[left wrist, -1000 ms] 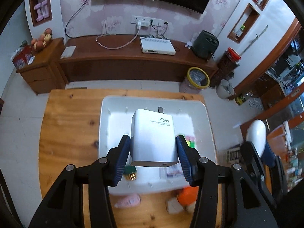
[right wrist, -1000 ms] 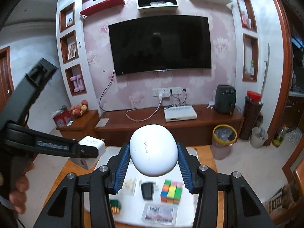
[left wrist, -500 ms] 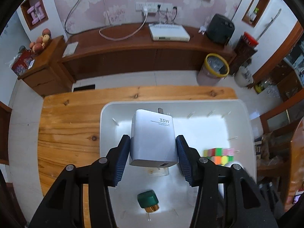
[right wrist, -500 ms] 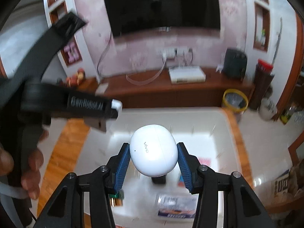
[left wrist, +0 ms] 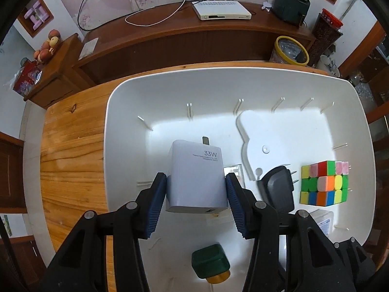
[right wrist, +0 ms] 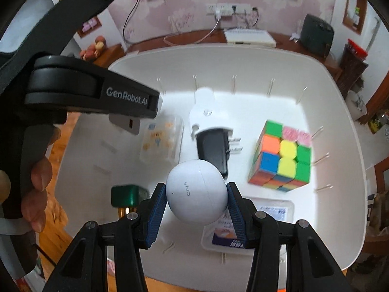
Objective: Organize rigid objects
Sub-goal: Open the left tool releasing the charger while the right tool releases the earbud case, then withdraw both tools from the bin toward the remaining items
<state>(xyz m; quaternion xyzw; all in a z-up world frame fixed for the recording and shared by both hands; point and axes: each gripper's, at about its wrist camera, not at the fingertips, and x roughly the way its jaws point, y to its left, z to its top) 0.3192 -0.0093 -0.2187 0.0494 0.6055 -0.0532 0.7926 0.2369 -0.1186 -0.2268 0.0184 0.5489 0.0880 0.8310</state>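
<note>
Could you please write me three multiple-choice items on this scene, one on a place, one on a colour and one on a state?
1. Where does the cube lie?
A. in the white bin
B. on the wooden table beside the bin
C. between a gripper's pads

2. What colour is the adapter lying in the bin?
A. white
B. black
C. green

3. What is the state of the right gripper?
A. open and empty
B. shut on the earbud case
C. shut on the cube

Answers:
1 A, the cube rests on the bin's floor at its right side.
2 B, it is a black block with metal prongs; the white charger is the one held in the left gripper.
3 B, both blue pads press the round white case's sides.
</note>
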